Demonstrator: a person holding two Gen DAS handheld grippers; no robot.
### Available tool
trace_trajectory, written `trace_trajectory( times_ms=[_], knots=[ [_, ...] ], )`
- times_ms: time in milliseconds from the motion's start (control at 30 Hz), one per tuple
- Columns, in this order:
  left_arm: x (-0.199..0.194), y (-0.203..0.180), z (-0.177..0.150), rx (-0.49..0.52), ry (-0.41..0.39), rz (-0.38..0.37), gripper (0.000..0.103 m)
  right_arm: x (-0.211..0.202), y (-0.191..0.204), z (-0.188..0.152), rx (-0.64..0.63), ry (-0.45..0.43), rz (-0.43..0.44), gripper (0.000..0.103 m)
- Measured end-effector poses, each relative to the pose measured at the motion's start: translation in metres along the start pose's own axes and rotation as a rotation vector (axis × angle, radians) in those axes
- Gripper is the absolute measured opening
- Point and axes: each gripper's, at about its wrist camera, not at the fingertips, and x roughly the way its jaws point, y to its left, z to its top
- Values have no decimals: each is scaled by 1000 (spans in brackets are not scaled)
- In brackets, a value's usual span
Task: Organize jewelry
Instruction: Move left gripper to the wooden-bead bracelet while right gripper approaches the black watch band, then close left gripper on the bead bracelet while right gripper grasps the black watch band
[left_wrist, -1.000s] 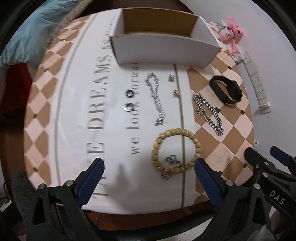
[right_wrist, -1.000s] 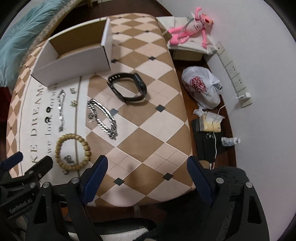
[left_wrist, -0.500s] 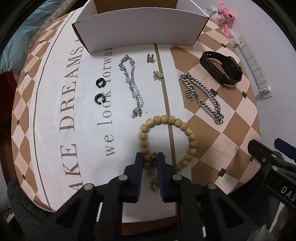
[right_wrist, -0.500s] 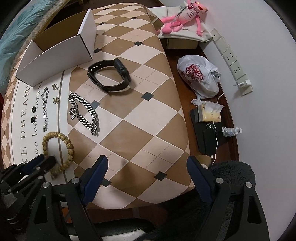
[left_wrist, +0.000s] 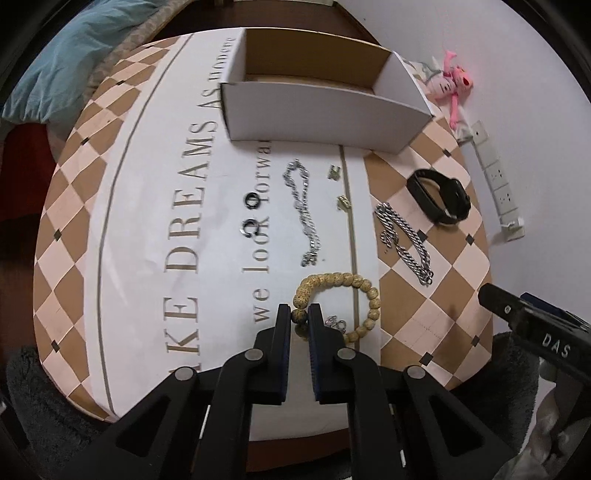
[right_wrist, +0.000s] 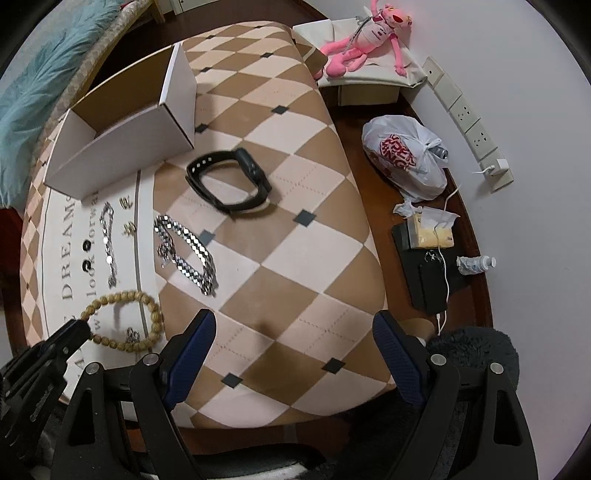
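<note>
Left gripper (left_wrist: 299, 317): jaws closing, drawn in tight on the near-left arc of the wooden bead bracelet (left_wrist: 343, 284), with one bead pinched between the pads. The bracelet lies near the front edge of the table (left_wrist: 74, 206), across the line where the white lettered panel meets the checked panel. A small silver charm (left_wrist: 334, 322) sits inside its loop, just beside the gripper's right finger.

Right gripper (right_wrist: 291, 332): jaws wide apart, nothing between them, hanging over bare checked cloth at the front right part of the table.

Other jewellery on the table:
- Thin silver chain bracelet (left_wrist: 304, 214), stretched front to back in the middle of the white panel.
- Two dark rings (left_wrist: 252, 201), left of that chain, on the printed lettering.
- Two small gold-toned pieces (left_wrist: 343, 201), just right of the thin chain, at the panel's border line; too small to identify.
- Heavy silver link chain (left_wrist: 406, 240), on the checked cloth right of the border line.
- Black watch band (left_wrist: 439, 199), towards the right edge, behind the heavy chain.

Open white cardboard box (left_wrist: 325, 96): at the back edge of the table, interior brown; contents, if any, cannot be made out.

Beyond the table's right edge: pink plush toy (right_wrist: 364, 37) against the wall, white plastic bag (right_wrist: 406, 155) on the floor
</note>
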Motion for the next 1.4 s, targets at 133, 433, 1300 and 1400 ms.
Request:
trace_trajectory(
  times_ms=[133,433,1300,1400],
  knots=[
    [-16,9,0,-10,-31,-2,6,0,-3,15,13,-18,24,88],
    [-14,-13,27,14,-108,79,6,22,0,76,11,-66,38,74],
    [-56,-27,39,60,-170,24,6,-18,32,28,-55,-68,238,16],
    [-78,-32,44,71,-204,-9,7,-38,36,32,-70,-96,265,16]
  ],
)
